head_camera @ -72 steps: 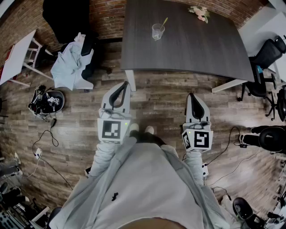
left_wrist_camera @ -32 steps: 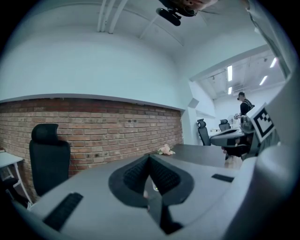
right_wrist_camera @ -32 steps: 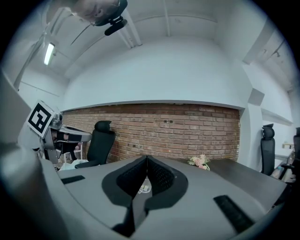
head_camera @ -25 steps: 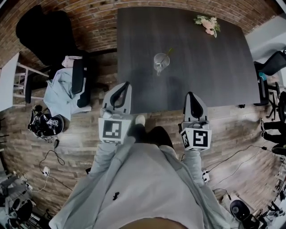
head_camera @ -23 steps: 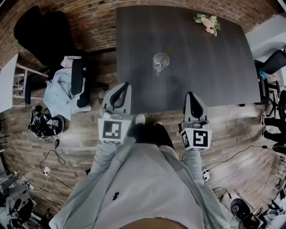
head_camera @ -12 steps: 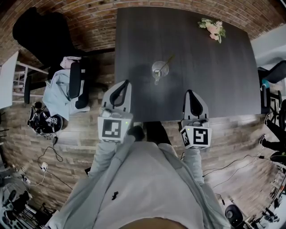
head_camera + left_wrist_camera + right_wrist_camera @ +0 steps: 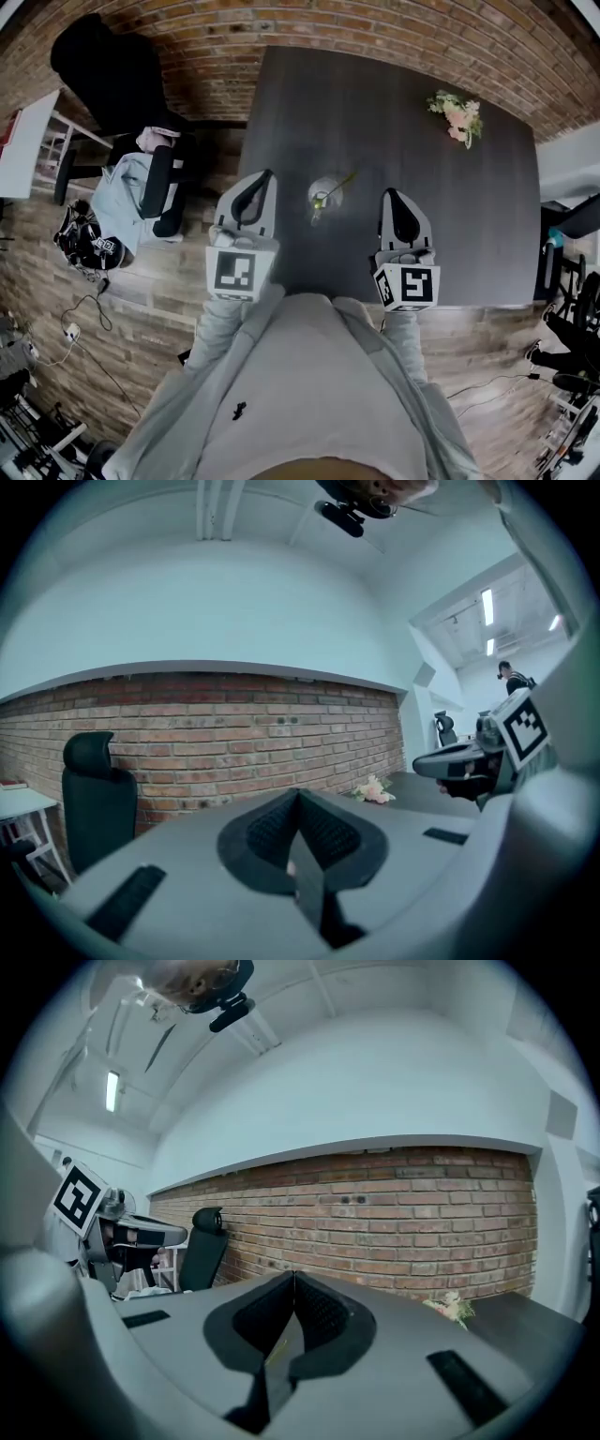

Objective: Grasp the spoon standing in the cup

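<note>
2 tongs shut and empty over desk, spoon in cup between them.

Far left, a chair (image 7: 157,184) draped with pale clothing stands on the wood floor beside the dark desk (image 7: 450,216). Left tongs (image 7: 266,174) hover over the desk's near-left part, jaws pressed together with nothing in them, as the left gripper view (image 7: 298,794) shows. The clear cup (image 7: 323,193) stands on the desk between the 2 tongs, apart from both, and the spoon (image 7: 337,183) stands tilted in it, handle leaning up-right. Right tongs (image 7: 387,192) are closed too, nothing gripped, confirmed in the right gripper view (image 7: 292,1277). A small flower bunch (image 7: 457,114) lies near the desk's far-right corner, with a brick wall (image 7: 375,28) behind.
</note>
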Tool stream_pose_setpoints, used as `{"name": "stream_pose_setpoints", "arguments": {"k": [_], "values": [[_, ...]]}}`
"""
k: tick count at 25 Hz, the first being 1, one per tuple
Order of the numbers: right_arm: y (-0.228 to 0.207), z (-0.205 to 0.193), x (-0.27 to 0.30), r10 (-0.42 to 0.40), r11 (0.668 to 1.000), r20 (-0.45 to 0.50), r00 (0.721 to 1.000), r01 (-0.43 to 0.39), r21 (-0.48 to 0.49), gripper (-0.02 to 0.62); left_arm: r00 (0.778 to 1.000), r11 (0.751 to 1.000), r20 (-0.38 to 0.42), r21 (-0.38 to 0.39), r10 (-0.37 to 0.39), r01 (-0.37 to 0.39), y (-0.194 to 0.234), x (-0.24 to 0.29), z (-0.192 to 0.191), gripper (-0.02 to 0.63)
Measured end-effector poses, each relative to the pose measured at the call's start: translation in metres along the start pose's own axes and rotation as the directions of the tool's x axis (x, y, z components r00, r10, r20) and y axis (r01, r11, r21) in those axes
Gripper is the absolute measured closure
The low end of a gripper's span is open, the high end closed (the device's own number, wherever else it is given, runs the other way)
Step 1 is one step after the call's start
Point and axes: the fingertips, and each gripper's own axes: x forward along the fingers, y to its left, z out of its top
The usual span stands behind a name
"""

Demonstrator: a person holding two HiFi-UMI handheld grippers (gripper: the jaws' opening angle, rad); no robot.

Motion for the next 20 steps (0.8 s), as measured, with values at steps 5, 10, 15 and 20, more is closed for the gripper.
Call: {"name": "stream_pose_setpoints", "arguments": {"k": [5,10,15,20], "values": [[-0.009,0.001,0.02,0.055,0.998,-0.003,0.998,-0.055,0.0,0.578,0.999,0.999,-0.023,-0.015,0.035,-0.035,0.0,0.012,-0.002,0.588],[-0.006,-0.006,0.03,0.073,0.997,-0.029,0.997,-0.073,0.013,0.578,0.998,0.998,-0.048,-0.042,0.049,-0.051,0.007,0.015,-0.008,0.588],[-0.001,-0.008,0.033,0.07,0.997,-0.04,0.997,-0.069,0.021,0.578,0.998,0.997,-0.049,-0.061,0.041,-0.044,0.011,0.021,-0.008,0.588],[-0.002,-0.011,0.036,0.065,0.998,-0.054,0.996,-0.064,0.025,0.578,0.999,0.998,-0.044,-0.061,0.024,-0.027,0.01,0.027,-0.007,0.588]]}}
